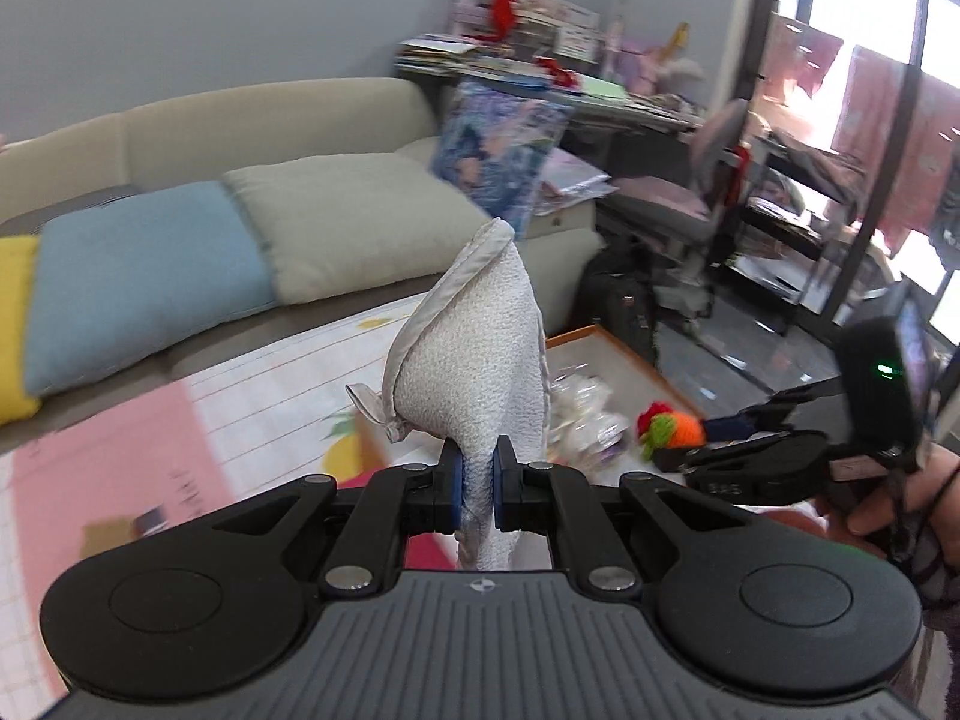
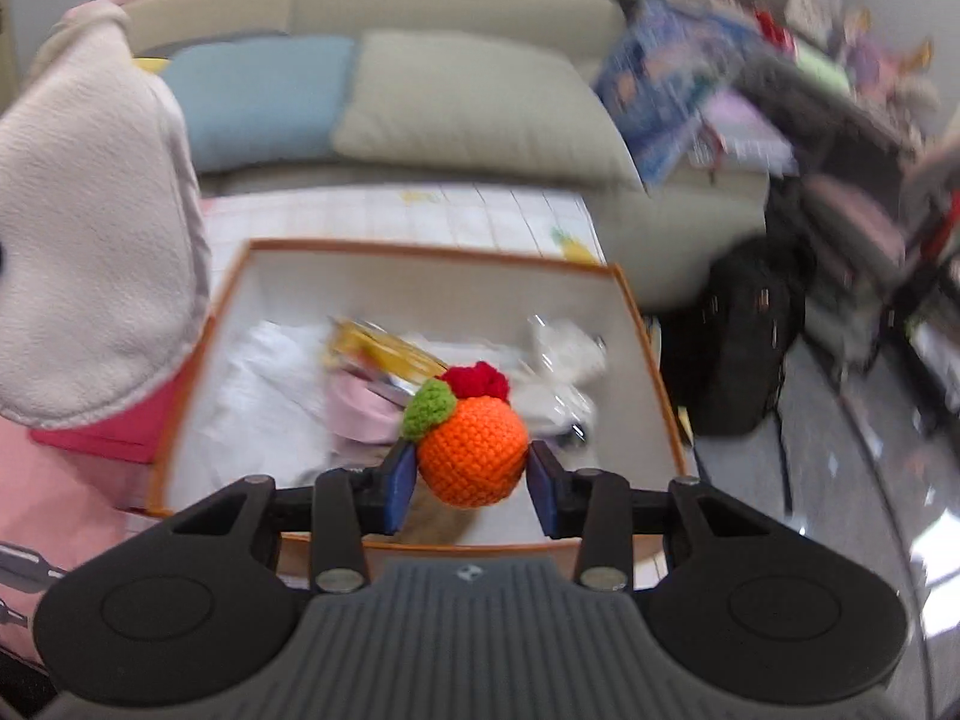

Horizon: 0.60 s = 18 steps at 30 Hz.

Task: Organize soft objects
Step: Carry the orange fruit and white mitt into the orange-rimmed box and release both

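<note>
Home living room: sofa (image 1: 270, 120) with cushions (image 1: 144, 264), play mat (image 1: 252, 378), cluttered desk (image 1: 540, 72).

cushions (image 1: 336, 228): 3 | crochet fruit (image 2: 471, 459): 1 | towel (image 1: 474, 360): 1 | box (image 2: 636, 324): 1

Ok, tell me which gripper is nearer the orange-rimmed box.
Right. The right gripper, holding the crocheted orange, hangs over the orange-rimmed box; the left gripper, clamping a white cloth pouch, sits beside the box.
</note>
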### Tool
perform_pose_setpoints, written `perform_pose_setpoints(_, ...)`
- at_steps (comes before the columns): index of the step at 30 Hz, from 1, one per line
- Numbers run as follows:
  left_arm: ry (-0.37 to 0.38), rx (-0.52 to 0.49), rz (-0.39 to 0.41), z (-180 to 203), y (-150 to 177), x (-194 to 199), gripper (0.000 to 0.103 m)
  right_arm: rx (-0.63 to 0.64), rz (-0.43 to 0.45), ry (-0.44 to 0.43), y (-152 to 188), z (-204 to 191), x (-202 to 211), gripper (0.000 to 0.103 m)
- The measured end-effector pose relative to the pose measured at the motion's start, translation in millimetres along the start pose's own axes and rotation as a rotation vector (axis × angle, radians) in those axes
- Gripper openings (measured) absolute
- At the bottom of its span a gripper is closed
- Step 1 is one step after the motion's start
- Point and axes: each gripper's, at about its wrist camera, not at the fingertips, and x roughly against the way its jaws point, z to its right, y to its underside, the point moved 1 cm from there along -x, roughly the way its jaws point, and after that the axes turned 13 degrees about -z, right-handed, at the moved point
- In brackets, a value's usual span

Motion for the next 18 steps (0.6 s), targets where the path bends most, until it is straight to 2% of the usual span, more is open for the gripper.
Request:
perform_pose_setpoints(2, 0.023, -0.024, -0.007, 12, -13, -13, 0.01, -0.027, -0.057, -0.031, -8, 20, -12, 0.04)
perform_pose_setpoints(4, 0.04, -0.048, -0.019, 24, -24, -26, 0.01, -0.047, -0.106, -0.024, -13, 36, -26, 0.04)
perform_pose_setpoints(6, 0.049, -0.084, -0.023, 35, -31, -39, 0.01, -0.039, -0.148, -0.017, -17, 45, -41, 0.04)
perform_pose_setpoints(10, 0.059, -0.111, -0.053, 50, -40, -71, 0.01, -0.056, -0.222, -0.069, -19, 59, -66, 0.04)
perform_pose_setpoints(14, 0.033, -0.081, -0.128, 52, -48, -109, 0.01, -0.046, -0.257, -0.065, -23, 63, -83, 0.04)
perform_pose_setpoints(18, 0.03, 0.033, -0.219, 38, -52, -145, 0.01, -0.035, -0.262, -0.078, -25, 62, -91, 0.04)
